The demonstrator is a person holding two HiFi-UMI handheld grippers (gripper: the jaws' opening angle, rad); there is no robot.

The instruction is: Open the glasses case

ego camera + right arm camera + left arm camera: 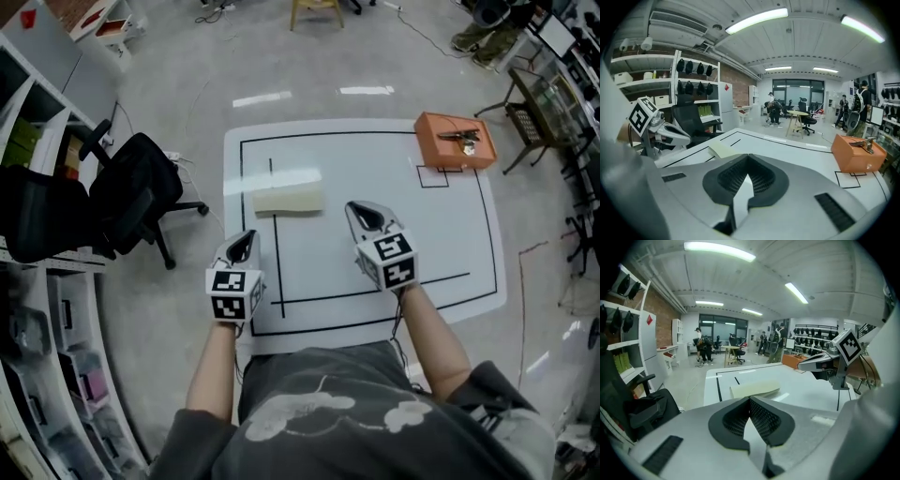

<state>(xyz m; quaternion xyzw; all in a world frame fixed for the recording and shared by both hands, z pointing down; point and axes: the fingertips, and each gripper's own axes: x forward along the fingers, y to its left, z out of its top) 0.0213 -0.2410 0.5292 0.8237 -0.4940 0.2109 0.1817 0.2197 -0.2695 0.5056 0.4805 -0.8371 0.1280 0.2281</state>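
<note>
Hovering over table [375, 169]: left gripper [245, 238] and right gripper [362, 210] jaws both pinched together, empty. Glasses case [288, 199] lies ahead of the left jaws and ahead-left of the right jaws, untouched.

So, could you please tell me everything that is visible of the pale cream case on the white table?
The pale cream oblong glasses case looks matte and smooth, with rounded ends and a low, slightly domed top. It seems closed; no seam or hinge is clear. It lies flat on the left part of the white table, across a thin black line. Only the table touches it.
</note>
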